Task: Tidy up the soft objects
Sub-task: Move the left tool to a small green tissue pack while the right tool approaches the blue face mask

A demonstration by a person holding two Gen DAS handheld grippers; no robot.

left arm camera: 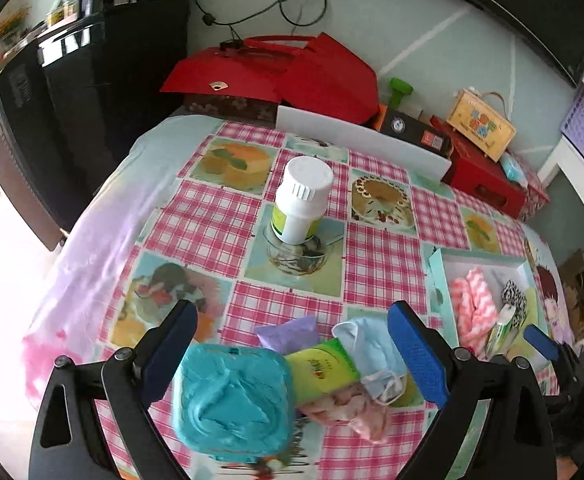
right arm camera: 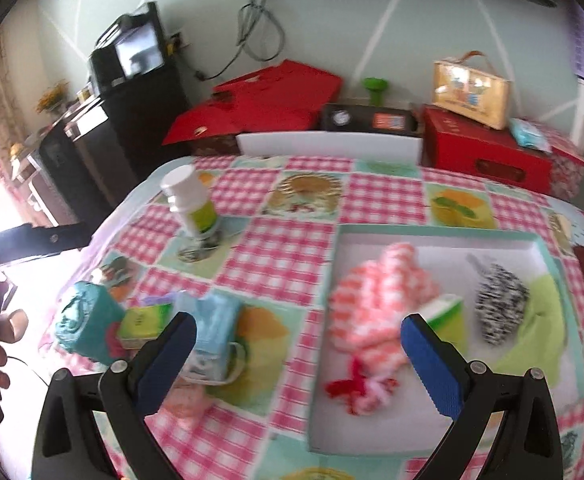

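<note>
Soft things half sorted: some still piled by the near edge of the tablecloth, others already in the shallow box at the right.

Left gripper [left arm camera: 292, 354] spread wide and empty above the pile: crinkly teal pack [left arm camera: 234, 398], glossy green packet [left arm camera: 323, 368], lilac pouch [left arm camera: 290, 332], limp blue face mask [left arm camera: 371, 344], pinkish fabric [left arm camera: 347, 404]. Further right, shallow box [right arm camera: 435, 232] holding fluffy pink-white knit [right arm camera: 375, 304], speckled black-white pouf [right arm camera: 499, 306] and a green carton [right arm camera: 445, 314]. Right gripper [right arm camera: 297, 356] likewise apart, empty, near the box's left wall. Likely risks: mask loops snagging a neighbour, slick packets slipping, white bottle [left arm camera: 301, 200] perched on a glass dish toppling if bumped.
</note>
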